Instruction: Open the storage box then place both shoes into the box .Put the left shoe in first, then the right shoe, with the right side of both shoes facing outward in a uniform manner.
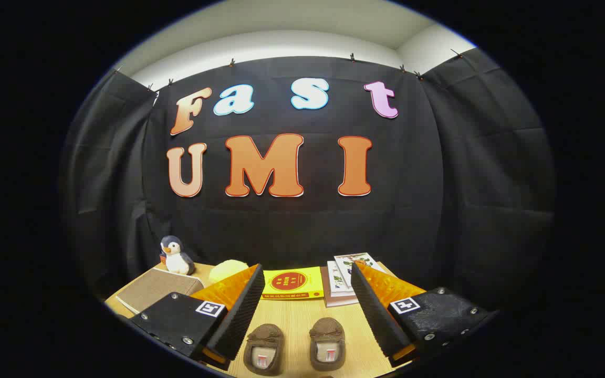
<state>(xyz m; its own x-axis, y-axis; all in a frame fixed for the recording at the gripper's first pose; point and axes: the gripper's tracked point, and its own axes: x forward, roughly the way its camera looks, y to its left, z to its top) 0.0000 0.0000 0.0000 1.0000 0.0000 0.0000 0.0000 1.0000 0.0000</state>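
Two small brown moccasin-style shoes stand side by side on the wooden table, toes pointing away from me. The left shoe (263, 347) and the right shoe (327, 343) both lie low between my two fingers. My gripper (306, 273) is open wide, held above the table, with nothing between its fingers. Neither finger touches a shoe.
Beyond the fingers at the back of the table (292, 320) lie a yellow book (292, 283), a stack of books (345, 278), a brown board (158, 290), a yellow round object (227, 270) and a penguin plush (175, 255). The black cloth wall closes the back.
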